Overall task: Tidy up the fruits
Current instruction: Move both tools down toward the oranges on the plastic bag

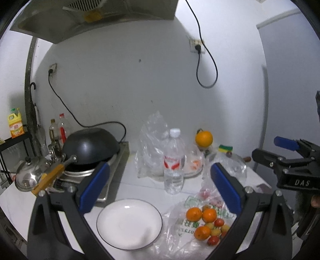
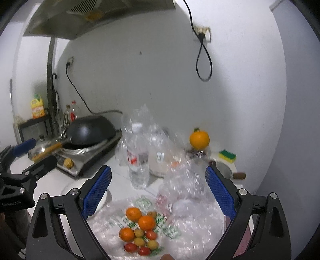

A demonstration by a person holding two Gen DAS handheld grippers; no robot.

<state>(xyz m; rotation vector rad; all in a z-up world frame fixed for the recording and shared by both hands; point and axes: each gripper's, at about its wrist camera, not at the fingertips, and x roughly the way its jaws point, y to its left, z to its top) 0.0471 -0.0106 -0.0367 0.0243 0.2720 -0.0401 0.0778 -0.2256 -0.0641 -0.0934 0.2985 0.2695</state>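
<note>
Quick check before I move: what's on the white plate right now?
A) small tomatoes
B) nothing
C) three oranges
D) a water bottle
B: the plate shows only bare white surface, while the oranges and small tomatoes lie on the plastic bag beside it.

we note a home kitchen: range hood (image 1: 94, 18) overhead, wok (image 1: 91, 146) on a stove (image 1: 114, 170), oil bottles (image 1: 58, 132), dish soap (image 1: 16, 126).

A glossy white plate (image 1: 129, 224) sits beside crinkled clear plastic bag (image 1: 180, 230); the wok (image 1: 91, 145) looks matt black, wooden-handled.
</note>
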